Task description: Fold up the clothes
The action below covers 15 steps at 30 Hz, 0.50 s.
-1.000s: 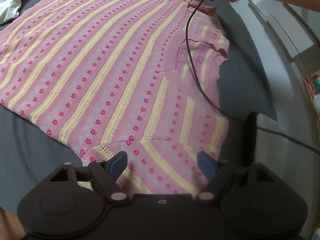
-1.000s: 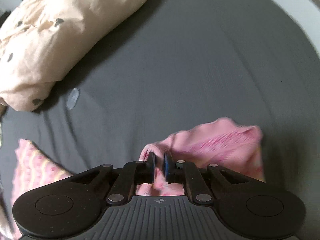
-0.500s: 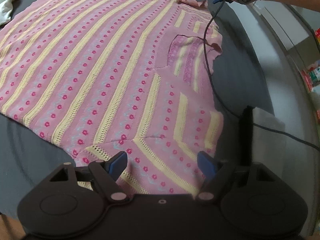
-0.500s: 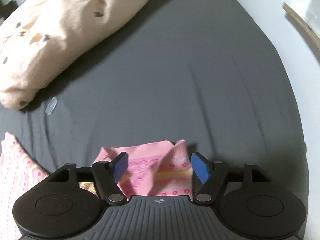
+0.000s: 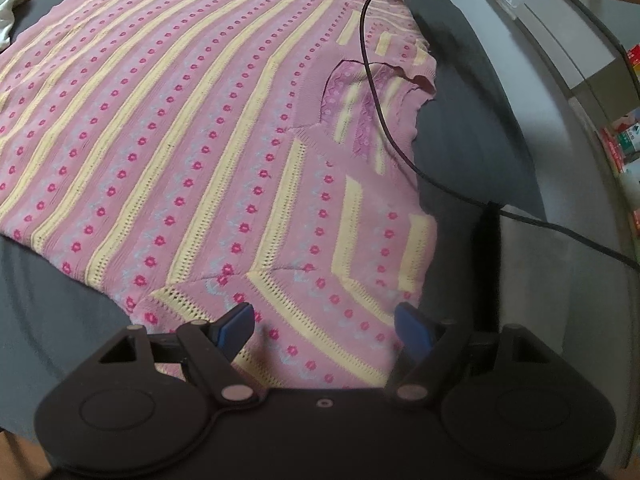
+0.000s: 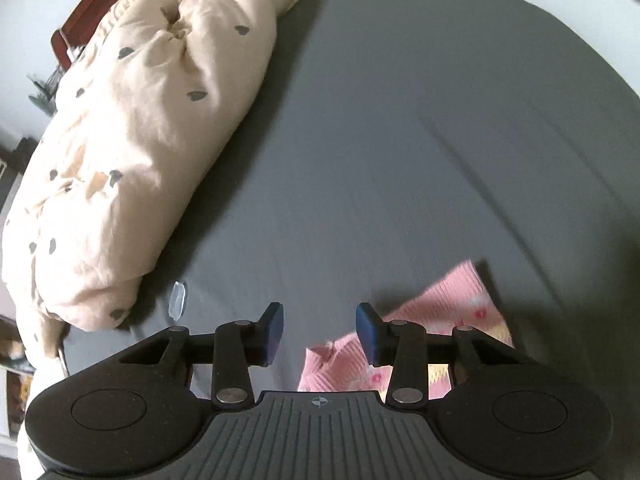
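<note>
Pink striped sweater (image 5: 208,128) lies flat on the dark grey bed (image 5: 472,152), filling the left-wrist frame's center-left. Left gripper (image 5: 325,322) released, jaws wide over its near sleeve. Right gripper (image 6: 319,332) closing, nothing pinched, sleeve tip (image 6: 460,300) lower right; beige duvet (image 6: 132,152) upper left.

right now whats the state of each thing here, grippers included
pink sweater: spread flat, unfolded, on the dark sheet
left gripper: open above the sweater's near edge
right gripper: jaws closing, empty, sleeve end beside it
beige duvet: bunched up
black cable: draped over the sweater
</note>
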Tool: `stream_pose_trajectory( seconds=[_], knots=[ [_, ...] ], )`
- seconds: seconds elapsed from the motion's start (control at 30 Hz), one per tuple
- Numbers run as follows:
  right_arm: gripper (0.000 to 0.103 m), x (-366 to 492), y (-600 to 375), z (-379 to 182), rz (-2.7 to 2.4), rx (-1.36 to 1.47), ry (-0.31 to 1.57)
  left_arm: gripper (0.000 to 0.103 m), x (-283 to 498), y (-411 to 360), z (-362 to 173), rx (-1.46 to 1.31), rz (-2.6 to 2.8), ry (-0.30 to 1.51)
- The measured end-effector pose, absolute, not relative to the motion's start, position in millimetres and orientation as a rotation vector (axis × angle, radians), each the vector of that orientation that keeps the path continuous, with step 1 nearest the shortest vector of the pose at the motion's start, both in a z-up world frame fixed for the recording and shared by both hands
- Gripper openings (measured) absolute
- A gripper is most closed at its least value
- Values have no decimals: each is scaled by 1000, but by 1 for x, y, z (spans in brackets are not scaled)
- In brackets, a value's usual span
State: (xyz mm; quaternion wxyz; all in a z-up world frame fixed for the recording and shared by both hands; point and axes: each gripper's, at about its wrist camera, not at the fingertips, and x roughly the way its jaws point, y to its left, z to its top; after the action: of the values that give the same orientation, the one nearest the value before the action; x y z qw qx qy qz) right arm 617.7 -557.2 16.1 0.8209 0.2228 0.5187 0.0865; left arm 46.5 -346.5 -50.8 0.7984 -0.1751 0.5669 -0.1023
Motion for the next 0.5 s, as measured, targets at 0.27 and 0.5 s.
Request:
stream_pose_trajectory(
  seconds=[0.27,0.5],
  knots=[
    [41,606,-526,18,377,333,1220,76,48,-351,-51,-379,-223,1211],
    [40,611,-482,6,341,228,1254,77,48,-351,-52,-373,-219,1225]
  ],
)
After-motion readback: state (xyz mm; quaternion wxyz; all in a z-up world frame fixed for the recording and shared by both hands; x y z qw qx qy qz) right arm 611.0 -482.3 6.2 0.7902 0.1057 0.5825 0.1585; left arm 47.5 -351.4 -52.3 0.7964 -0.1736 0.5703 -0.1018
